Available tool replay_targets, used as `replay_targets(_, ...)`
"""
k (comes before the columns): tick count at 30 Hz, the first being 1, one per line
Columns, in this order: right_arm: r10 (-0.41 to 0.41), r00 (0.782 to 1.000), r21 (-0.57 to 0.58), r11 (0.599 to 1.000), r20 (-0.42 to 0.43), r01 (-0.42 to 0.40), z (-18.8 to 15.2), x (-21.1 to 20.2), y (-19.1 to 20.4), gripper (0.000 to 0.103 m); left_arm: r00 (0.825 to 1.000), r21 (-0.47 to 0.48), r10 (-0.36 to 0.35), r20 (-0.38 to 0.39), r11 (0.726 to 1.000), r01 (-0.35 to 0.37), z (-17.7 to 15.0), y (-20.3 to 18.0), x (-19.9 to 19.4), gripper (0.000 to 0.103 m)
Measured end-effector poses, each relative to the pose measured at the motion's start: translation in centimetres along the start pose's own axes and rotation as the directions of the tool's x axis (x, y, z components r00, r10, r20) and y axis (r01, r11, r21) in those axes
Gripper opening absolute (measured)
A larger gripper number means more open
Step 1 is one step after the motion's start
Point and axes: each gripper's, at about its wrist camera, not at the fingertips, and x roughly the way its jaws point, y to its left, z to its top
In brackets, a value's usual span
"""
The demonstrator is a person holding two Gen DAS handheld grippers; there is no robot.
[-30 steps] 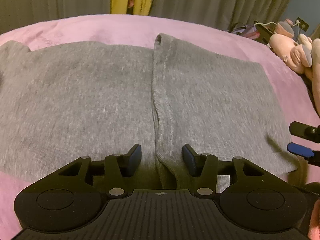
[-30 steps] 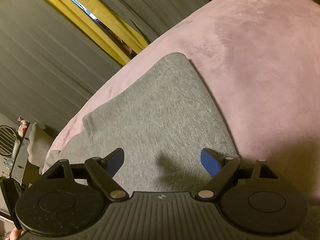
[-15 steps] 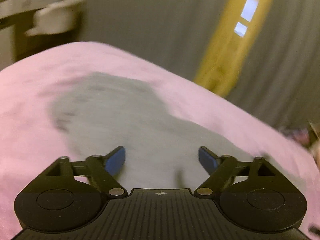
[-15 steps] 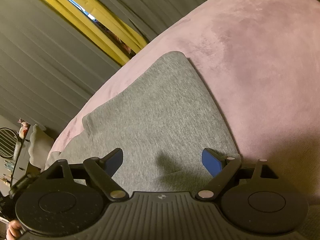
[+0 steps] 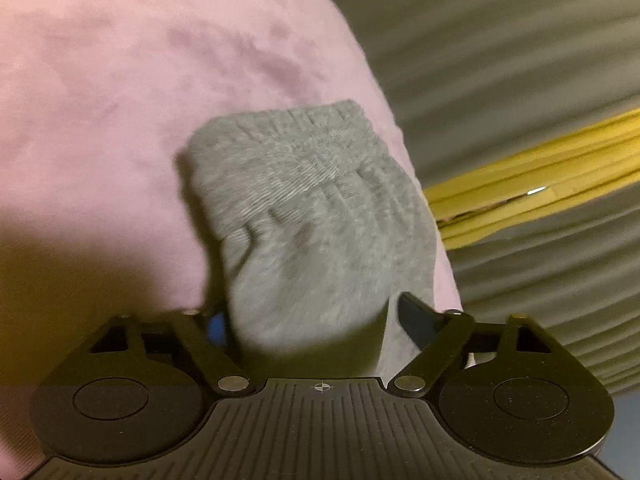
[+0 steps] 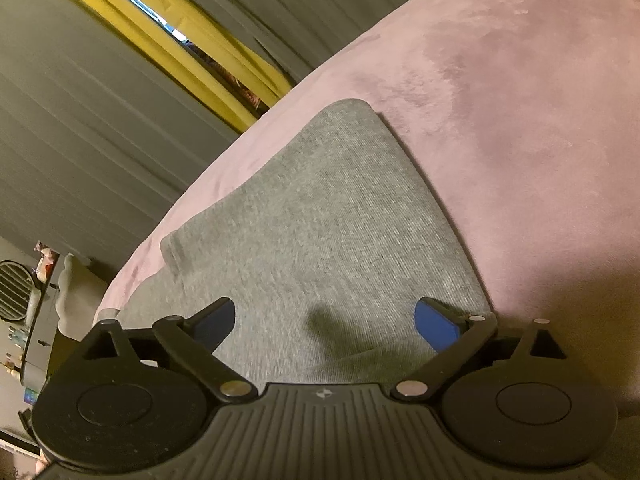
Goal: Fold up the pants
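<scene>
Grey knit pants lie on a pink bed cover. In the left wrist view a pant leg with a ribbed cuff (image 5: 296, 168) stretches away from my left gripper (image 5: 316, 320). Its jaws are open on either side of the leg, which partly hides the left fingertip. In the right wrist view the wide folded part of the pants (image 6: 320, 240) lies flat. My right gripper (image 6: 324, 320) is open and empty just above its near edge.
The pink bed cover (image 5: 120, 80) (image 6: 520, 100) spreads around the pants. Grey curtains with a yellow strip (image 6: 168, 40) hang behind the bed. A dresser with a round fan (image 6: 16, 292) stands at the far left.
My left gripper has swung from the middle seam of the pants over to the cuffed leg end and has opened wider. My right gripper has hardly moved.
</scene>
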Motion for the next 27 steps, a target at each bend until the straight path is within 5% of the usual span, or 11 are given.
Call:
replay_targets(3, -0.004, 1.000, 0.011, 1.000, 0.006, 0.003, 0.0, 0.3, -0.1, 0.098, 0.997, 0.001, 0.067, -0.031, 0.998, -0.067, 1.0, -0.6, 1.7, 0.048)
replay_targets(4, -0.006, 1.000, 0.013, 1.000, 0.009, 0.006, 0.0, 0.4, 0.0, 0.098, 0.996, 0.014, 0.081, -0.035, 0.997, -0.081, 1.3, -0.7, 2.0, 0.027)
replay_targets(6, -0.011, 1.000, 0.011, 1.000, 0.013, 0.011, 0.0, 0.5, 0.1, 0.098, 0.997, 0.092, 0.080, -0.011, 0.993, -0.078, 1.2, -1.5, 1.8, 0.020)
replay_targets(10, -0.019, 1.000, -0.002, 1.000, 0.016, 0.019, 0.0, 0.7, 0.2, 0.099, 0.996, 0.288, -0.089, 0.031, 0.955, 0.076, 0.3, -3.3, -0.3, 0.018)
replay_targets(15, -0.014, 1.000, 0.000, 1.000, 0.019, 0.014, -0.1, 0.6, 0.0, 0.099, 0.999, 0.213, -0.049, 0.008, 0.976, 0.046, 1.0, -1.9, 1.2, 0.028)
replay_targets(19, -0.013, 1.000, 0.004, 1.000, 0.020, 0.013, -0.1, 0.6, 0.0, 0.099, 1.000, 0.115, -0.006, -0.003, 0.993, 0.006, 1.4, -0.9, 2.5, 0.077)
replay_targets(21, -0.017, 1.000, 0.002, 1.000, 0.020, 0.017, -0.1, 0.6, 0.2, 0.099, 1.000, 0.017, -0.011, 0.017, 1.000, 0.010, 1.7, -0.2, 2.3, 0.074)
replay_targets(22, -0.020, 1.000, -0.001, 1.000, 0.020, 0.020, -0.1, 0.7, 0.2, 0.099, 1.000, -0.054, -0.008, 0.020, 0.998, 0.009, 2.1, 0.2, 2.6, 0.066)
replay_targets(23, -0.023, 1.000, -0.004, 1.000, 0.020, 0.023, -0.1, 0.7, 0.3, 0.099, 1.000, -0.110, -0.007, 0.013, 0.994, 0.008, 2.4, 0.4, 2.7, 0.043)
replay_targets(24, -0.025, 0.999, -0.007, 1.000, 0.020, 0.025, -0.1, 0.7, 0.3, 0.099, 1.000, -0.126, -0.015, 0.008, 0.992, 0.016, 2.5, 0.5, 2.8, 0.037)
replay_targets(27, -0.026, 0.999, -0.005, 1.000, 0.025, 0.026, -0.2, 0.6, 0.3, 0.099, 0.999, 0.040, -0.013, 0.044, 0.999, 0.011, 2.0, -1.9, 1.5, 0.023)
